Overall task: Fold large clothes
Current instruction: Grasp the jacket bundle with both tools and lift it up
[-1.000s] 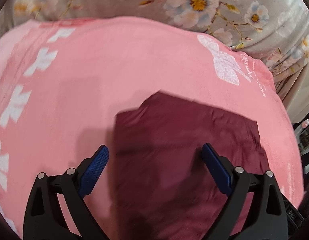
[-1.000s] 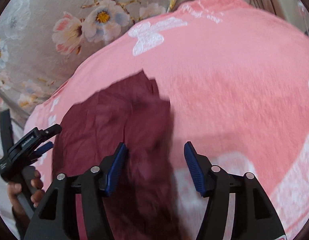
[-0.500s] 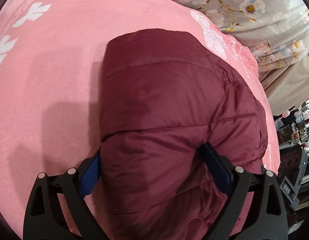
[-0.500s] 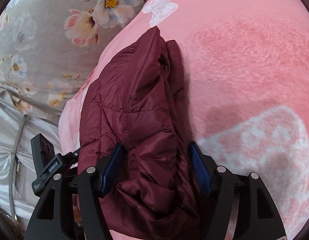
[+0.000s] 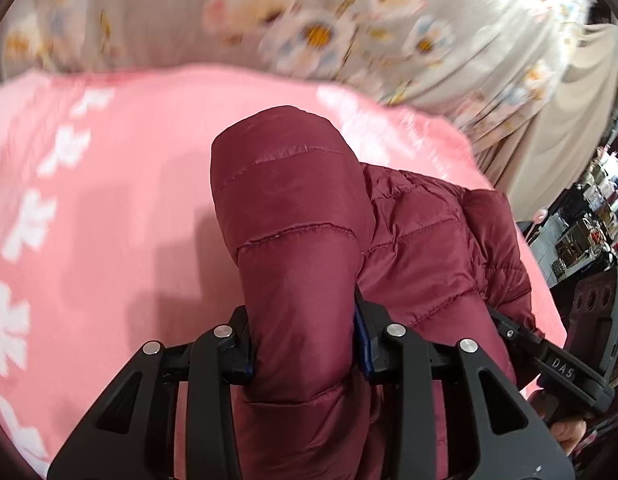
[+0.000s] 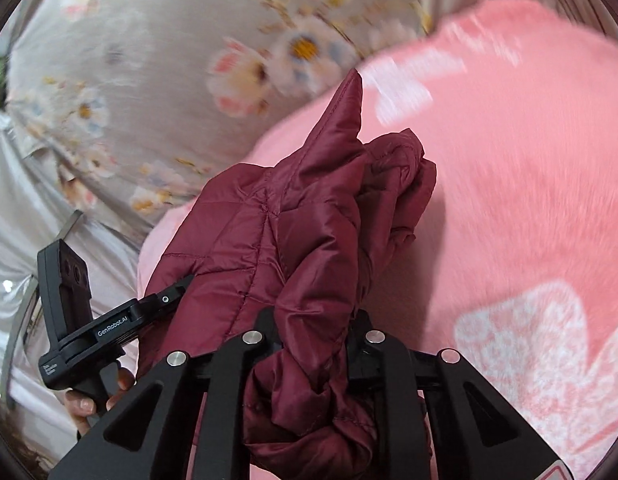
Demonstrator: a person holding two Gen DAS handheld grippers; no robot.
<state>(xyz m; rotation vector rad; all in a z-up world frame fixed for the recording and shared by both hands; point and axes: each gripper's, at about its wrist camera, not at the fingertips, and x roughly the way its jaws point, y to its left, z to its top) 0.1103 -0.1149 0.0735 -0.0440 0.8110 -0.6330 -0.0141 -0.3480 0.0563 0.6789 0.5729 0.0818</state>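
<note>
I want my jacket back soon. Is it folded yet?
Not yet. Both grippers are closing on the dark red puffy jacket: the left gripper pinches one bunched part, the right gripper another. It hangs crumpled over the pink blanket, no neat fold showing. Laying it flat and folding remain.

The right tool (image 5: 565, 372) reads "DAS"; the left tool (image 6: 113, 326) reads "GenRobot.AI".

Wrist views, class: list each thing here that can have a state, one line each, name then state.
Jacket: bunched, gripped in two places, partly lifted off the blanket.
Left gripper: closing, jacket fabric pinched between its pads.
Right gripper: closing, jacket fabric bunched between its pads.
Blanket: spread flat under the jacket.
Curtain: hanging behind the blanket.
</note>
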